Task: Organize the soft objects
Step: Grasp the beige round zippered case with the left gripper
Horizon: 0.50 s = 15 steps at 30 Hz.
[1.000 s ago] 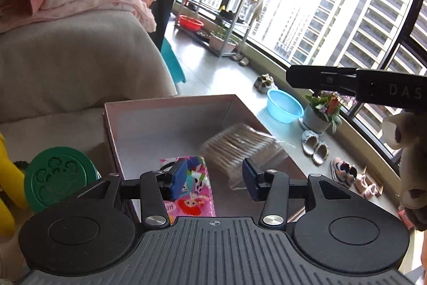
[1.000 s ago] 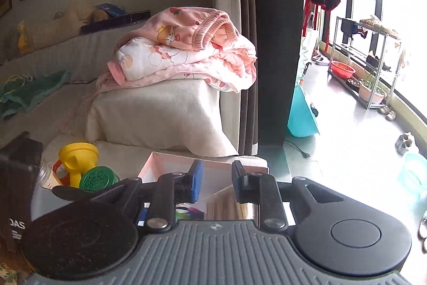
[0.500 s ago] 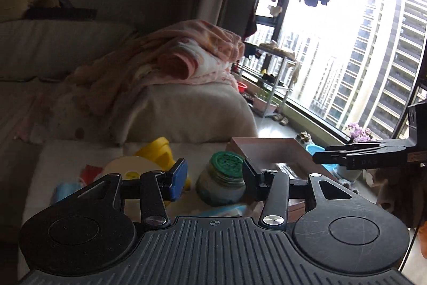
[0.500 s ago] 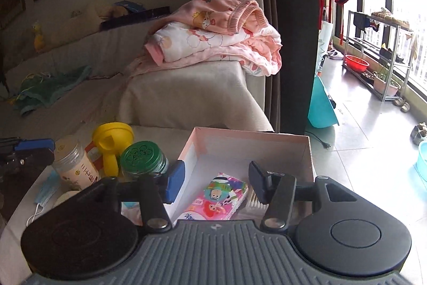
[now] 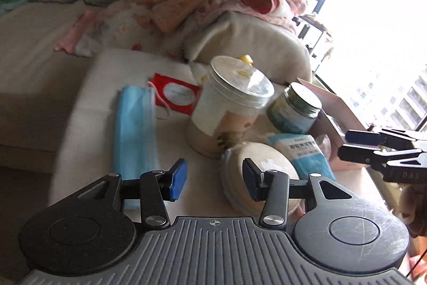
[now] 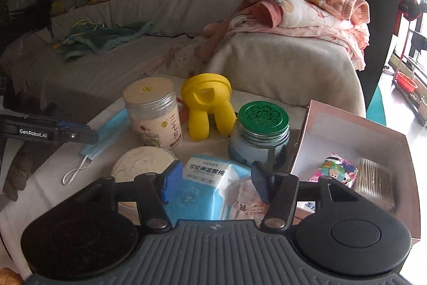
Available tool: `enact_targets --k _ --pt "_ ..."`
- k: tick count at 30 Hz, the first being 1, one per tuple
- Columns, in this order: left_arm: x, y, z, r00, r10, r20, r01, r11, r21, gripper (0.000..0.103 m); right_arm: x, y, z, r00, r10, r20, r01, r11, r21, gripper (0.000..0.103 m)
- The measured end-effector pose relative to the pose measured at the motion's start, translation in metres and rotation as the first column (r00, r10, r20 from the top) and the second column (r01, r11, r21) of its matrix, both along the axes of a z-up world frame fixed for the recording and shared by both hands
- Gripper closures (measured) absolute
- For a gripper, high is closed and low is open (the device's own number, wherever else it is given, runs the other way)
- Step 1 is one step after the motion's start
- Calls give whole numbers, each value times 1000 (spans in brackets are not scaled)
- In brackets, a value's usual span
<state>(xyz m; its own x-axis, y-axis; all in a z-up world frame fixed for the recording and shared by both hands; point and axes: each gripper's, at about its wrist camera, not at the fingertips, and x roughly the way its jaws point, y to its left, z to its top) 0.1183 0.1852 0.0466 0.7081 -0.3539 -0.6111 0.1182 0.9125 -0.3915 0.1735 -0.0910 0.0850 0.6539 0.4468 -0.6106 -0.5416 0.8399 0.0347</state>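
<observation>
Right claw (image 6: 212, 184) hangs with its jaws spread wide and nothing between them, and directly under that gap lies the blue-and-white cotton pad pack (image 6: 202, 186), flat on the tabletop (image 6: 48, 194). That's the relation to watch: the pack sits straight ahead and below this claw, its long axis running roughly away from the camera, so the jaws look set to straddle its narrow width. Beside it on the right, a small pink "Lucky" packet (image 6: 246, 200), partly hidden by the claw's finger.

Left claw (image 5: 213, 179) is also gaping and empty, hovering over the round beige disc (image 5: 260, 171), with the blue face mask (image 5: 133, 124) lying lengthwise off to its left. The same pad pack (image 5: 307, 154) lies further to its right, so the right claw looks nearer.

Further out: the pale jar (image 6: 152, 111), the green-lidded jar (image 6: 260, 132), the yellow toy (image 6: 208, 106). To the right, the pink box (image 6: 355, 124) already holds a tissue pack (image 6: 337, 170) and cotton swabs (image 6: 375, 178), a likely destination just beside the pad pack.
</observation>
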Motion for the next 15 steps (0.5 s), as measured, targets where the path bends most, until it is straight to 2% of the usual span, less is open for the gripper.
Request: enact_targets --k 3,5,7,8,10,13,15 --pt "8 -8 -13 1000 -11 -5 10 999 -52 53 -12 8 -12 1000 3 29 -2 1000 -6 46" --pt "11 -8 -19 1000 -6 -5 6 994 -112 53 -15 13 -21 998 -26 54 27 999 -20 51" --pt "9 -7 -24 1000 -6 -16 3 986 -167 53 -13 18 -31 999 -27 41 27 1000 -15 73" --pt "9 -6 -27 1000 -6 -26 1 983 -185 53 -11 21 -36 1000 -16 19 16 1000 -1 76" --pt "8 -6 -32 999 -9 -52 -1 982 -189 53 -11 25 -43 1000 -1 8 1 1000 17 76" --pt "9 -2 -43 996 -28 -83 3 960 -281 51 -17 31 -48 999 18 45 -18 1000 2 76" --pt "13 -5 -49 994 -33 -105 -4 944 -329 45 -20 34 -51 998 33 56 -33 999 -3 76"
